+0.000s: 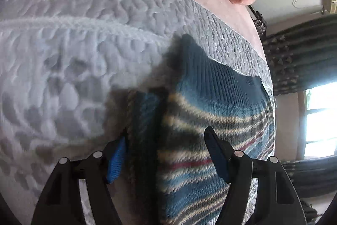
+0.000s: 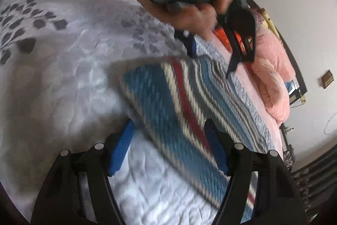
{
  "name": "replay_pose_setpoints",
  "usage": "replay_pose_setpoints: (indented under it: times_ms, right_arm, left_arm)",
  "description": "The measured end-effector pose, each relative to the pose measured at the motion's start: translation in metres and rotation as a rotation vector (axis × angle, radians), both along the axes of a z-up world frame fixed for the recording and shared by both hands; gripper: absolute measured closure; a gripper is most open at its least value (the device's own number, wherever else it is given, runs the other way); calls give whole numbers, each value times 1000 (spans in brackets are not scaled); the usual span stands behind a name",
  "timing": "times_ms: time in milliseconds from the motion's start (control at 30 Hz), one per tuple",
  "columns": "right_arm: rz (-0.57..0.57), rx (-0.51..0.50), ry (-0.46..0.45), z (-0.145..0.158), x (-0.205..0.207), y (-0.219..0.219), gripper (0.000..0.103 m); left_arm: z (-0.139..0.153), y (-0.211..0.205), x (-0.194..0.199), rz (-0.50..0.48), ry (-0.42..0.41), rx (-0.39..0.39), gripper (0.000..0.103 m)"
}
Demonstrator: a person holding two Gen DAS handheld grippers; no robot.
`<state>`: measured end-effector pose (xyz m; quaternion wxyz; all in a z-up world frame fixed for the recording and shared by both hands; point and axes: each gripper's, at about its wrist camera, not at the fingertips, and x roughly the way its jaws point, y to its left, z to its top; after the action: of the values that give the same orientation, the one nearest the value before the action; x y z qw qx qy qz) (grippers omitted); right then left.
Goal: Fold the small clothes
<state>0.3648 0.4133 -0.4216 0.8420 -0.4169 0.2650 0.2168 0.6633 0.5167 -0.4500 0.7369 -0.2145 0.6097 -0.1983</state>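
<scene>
quilted bedspread (image 1: 84,39) beneath striped knit (image 1: 206,111).

Both wrist cams sit super close over the bed, looking down along their fingers; both catch the striped knit garment (image 1: 210,111) centre-right of frame.

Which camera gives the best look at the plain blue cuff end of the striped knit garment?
The left wrist view. There the striped knit garment shows its plain blue cuff sharply, lying on the quilted bedspread. The right wrist view shows only blurred stripes; no cuff is visible.
</scene>
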Motion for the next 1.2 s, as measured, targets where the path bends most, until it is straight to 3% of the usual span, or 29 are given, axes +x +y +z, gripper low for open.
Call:
replay_pose_setpoints:
  times_ms: [33, 100, 133, 167, 267, 433, 867, 1200]
  right_arm:
    - [-1, -2, -15, -1, 3, 6, 36]
    - [0, 0, -15, -1, 8, 15, 48]
    - [-8, 5, 12, 1, 12, 17, 64]
    - [-16, 7, 16, 2, 13, 19, 78]
    - [-39, 57, 40, 18, 16, 16, 91]
    - [-73, 163, 46, 54, 19, -4, 92]
    - [-189, 405, 38, 149, 26, -70, 93]
    - [-232, 478, 14, 173, 25, -106, 93]
  left_arm:
    - [-1, -2, 3, 3, 1, 8, 34]
    - [-3, -5, 10, 19, 1, 33, 49]
    - [-3, -6, 13, 28, 4, 27, 67]
    - [-2, -5, 14, 35, 16, -6, 77]
    - [8, -12, 15, 34, 10, 21, 80]
    - [45, -25, 14, 29, -20, 28, 82]
    - [144, -90, 25, -27, -63, 149, 82]
    - [177, -128, 27, -62, -74, 226, 82]
